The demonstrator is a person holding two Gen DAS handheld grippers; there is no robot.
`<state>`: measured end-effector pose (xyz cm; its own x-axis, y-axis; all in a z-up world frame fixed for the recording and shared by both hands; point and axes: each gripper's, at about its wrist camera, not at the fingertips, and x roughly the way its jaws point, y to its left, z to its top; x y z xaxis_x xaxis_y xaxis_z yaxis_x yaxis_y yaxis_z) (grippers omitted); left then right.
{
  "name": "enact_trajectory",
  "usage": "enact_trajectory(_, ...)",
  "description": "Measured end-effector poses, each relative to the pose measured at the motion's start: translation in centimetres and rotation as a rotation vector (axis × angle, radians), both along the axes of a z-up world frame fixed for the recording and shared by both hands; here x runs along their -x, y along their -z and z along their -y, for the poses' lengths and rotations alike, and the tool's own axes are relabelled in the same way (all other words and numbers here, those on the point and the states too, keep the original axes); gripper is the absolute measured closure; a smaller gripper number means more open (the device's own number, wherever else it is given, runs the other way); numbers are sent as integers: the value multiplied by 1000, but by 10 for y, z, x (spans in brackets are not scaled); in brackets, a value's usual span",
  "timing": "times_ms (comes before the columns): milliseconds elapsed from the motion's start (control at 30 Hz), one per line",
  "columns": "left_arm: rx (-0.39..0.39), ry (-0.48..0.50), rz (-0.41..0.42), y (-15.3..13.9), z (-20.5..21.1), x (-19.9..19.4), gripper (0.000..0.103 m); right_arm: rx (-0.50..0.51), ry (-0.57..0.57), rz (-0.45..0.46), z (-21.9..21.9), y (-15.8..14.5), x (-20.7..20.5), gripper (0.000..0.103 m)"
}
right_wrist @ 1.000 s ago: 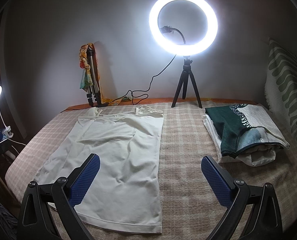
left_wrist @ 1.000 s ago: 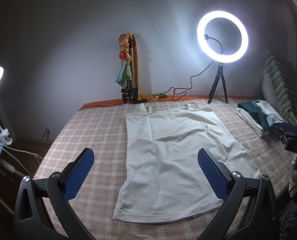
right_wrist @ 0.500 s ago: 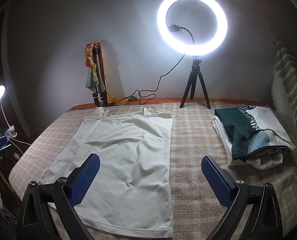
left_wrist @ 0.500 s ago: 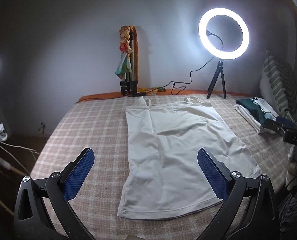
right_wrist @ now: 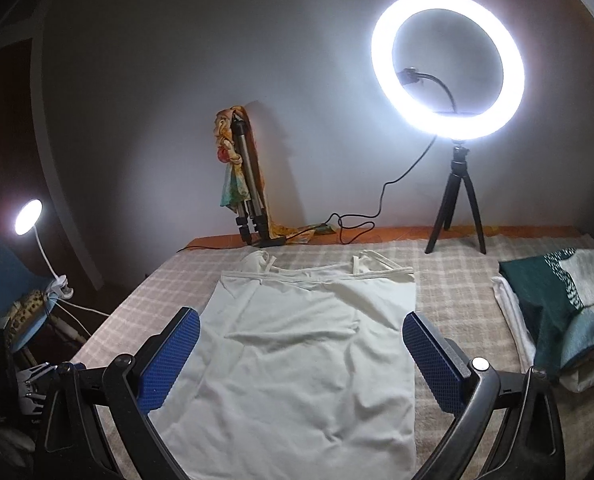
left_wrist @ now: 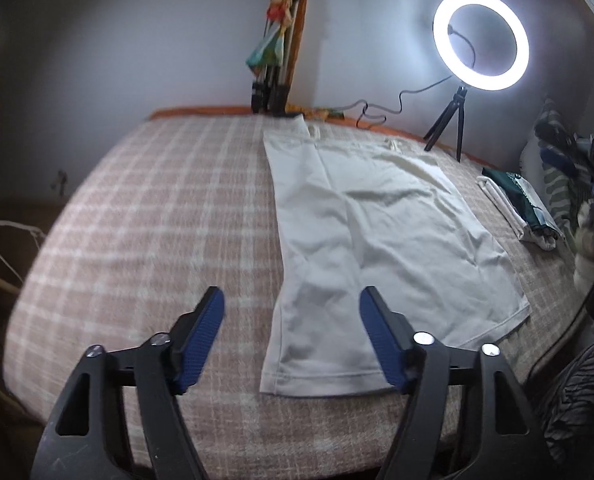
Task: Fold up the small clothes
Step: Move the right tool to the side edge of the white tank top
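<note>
**White camisole flat on the checked bed, both grippers apart above it**

A bed with a pink-and-cream checked cover (left_wrist: 145,240) fills both views. On it a white camisole (left_wrist: 377,248) lies spread flat, straps toward the wall and hem toward the cameras, with soft creases across its middle. To its right, apart from it, sits a stack of folded clothes (right_wrist: 557,304) with a dark green piece on top. At the far edge of the bed a lit ring light (right_wrist: 449,64) stands on a small black tripod, and a folded tripod with a coloured cloth (right_wrist: 237,176) leans on the wall. A small clip lamp (right_wrist: 28,216) glows at the far left.

The left gripper (left_wrist: 293,300) hangs released over the camisole's lower left corner, holding nothing. The right gripper (right_wrist: 301,324) is spread wide over the camisole, its blue pads (right_wrist: 169,356) clear of the fabric
</note>
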<state>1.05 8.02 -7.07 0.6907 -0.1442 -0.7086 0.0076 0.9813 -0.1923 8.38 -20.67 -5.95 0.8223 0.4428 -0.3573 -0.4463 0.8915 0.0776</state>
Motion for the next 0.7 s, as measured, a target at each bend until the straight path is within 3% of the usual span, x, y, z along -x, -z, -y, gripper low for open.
enact_trajectory(167,44,17,-56,17,-2,-3,46,47,-113,-61,-50,-5,-32,1)
enact_trajectory(333,134,21,-107,30,-11,-8,53,79,-195,-155,-101,-2,-69,9)
enact_trajectory(467,185,12,-127,36,-18,-9,58,122,-238,-225,-145,13,-97,12)
enact_trajectory(700,253,64,-147,44,-14,-11,70,192,-250,-378,-213,44,-153,27)
